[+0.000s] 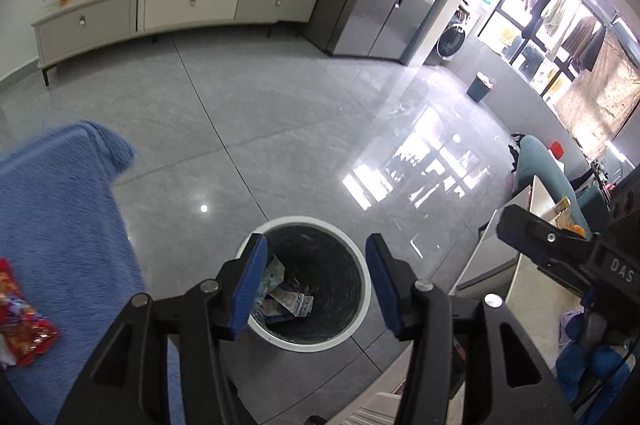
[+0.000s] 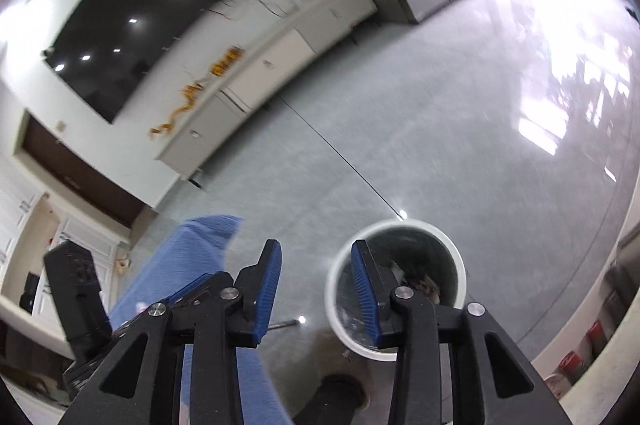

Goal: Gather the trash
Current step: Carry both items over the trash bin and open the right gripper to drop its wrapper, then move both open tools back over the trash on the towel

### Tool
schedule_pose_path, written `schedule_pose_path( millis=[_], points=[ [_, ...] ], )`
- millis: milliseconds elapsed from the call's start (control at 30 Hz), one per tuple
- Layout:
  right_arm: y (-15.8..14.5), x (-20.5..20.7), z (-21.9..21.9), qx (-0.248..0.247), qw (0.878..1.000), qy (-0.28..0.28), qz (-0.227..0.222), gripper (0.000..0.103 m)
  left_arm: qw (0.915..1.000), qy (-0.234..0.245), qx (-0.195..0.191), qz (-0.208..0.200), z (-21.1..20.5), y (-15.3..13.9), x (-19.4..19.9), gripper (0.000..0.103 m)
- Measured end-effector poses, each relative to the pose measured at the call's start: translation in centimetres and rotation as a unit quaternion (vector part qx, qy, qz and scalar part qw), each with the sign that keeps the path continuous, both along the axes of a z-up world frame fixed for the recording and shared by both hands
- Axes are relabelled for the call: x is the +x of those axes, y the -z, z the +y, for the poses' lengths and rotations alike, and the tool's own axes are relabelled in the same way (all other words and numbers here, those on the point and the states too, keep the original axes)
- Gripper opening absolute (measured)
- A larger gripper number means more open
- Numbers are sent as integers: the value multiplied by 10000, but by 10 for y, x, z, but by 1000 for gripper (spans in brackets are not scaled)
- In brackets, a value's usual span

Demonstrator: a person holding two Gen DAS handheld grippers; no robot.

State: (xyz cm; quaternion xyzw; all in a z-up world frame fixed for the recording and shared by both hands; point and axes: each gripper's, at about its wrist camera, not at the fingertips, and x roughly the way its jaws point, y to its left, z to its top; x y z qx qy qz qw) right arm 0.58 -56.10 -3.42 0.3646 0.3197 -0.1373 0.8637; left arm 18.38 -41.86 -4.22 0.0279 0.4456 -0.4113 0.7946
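Poised above the white bin (image 1: 304, 281) with left gripper (image 1: 316, 281) and right gripper (image 2: 316, 293) fingers parted and empty, wrappers (image 1: 286, 299) evidently dropped inside.

The right hand-held gripper (image 2: 316, 291) hangs over grey floor tiles (image 2: 460, 153), its blue pads apart with nothing between them. Just behind its right pad stands a round white-rimmed trash bin (image 2: 400, 225) holding crumpled wrappers (too blurred to identify). A blue cloth (image 2: 192, 257) lies to the left, beside part of the other gripper's black body (image 2: 78, 289). Farther off, a white cabinet (image 2: 272, 65) runs along the wall beneath a dark screen (image 2: 152, 17).
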Motion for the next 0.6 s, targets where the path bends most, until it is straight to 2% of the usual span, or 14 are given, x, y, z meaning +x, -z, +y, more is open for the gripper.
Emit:
schedule_pose_path(
  millis=[133,400,600],
  points=[
    [-38,-17,22,-231,9990,-203,-329,36,9993,-145,-107,-313,21,-34,-10,49],
    [-78,-31,57,-485,9957,-446,-655,37,9939,-439,-317,-965,67,-92,-40,50],
    [-107,-49,86,-869,9906,-576,-888,43,9877,-640,-467,-1350,105,-121,-64,51]
  ],
)
